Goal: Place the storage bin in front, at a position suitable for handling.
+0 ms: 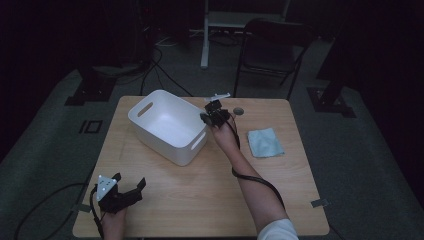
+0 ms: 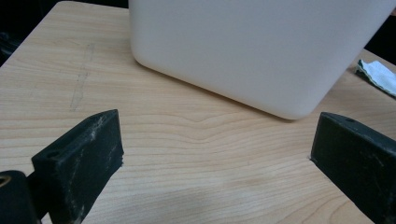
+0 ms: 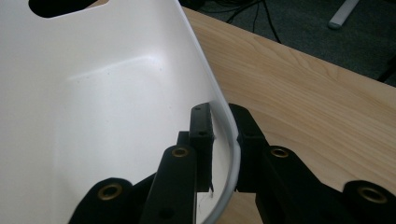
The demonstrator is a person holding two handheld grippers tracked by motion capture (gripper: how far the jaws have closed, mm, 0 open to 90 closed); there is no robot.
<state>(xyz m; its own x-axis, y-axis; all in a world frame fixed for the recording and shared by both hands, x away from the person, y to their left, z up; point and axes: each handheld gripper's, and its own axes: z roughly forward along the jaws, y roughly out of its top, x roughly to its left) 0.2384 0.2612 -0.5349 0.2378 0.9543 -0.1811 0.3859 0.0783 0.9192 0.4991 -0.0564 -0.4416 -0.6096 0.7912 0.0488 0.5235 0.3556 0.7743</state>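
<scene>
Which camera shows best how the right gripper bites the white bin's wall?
The right gripper view: the right gripper has one jaw inside and one outside the white bin wall. The high view shows that grip small and dark; the left gripper view shows the bin's outside.

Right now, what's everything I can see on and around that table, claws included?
Bin: one, white, with handle slots, on the table's far left half.
Cloth: one, pale blue, flat on the table's right side.
Small round disc: one, grey, near the far edge; too small to identify.
Table: one, light wood.
Folding chair: one, dark, on the floor behind the table.
Cables: several, black, on the grey floor beyond the table.
Right claw: one, black, shut on the bin's near rim, one jaw inside the wall and one outside.
Left claw: one, black, jaws open, at the table's near left corner, holding nothing.
Forearms: two, entering from the bottom edge.
</scene>
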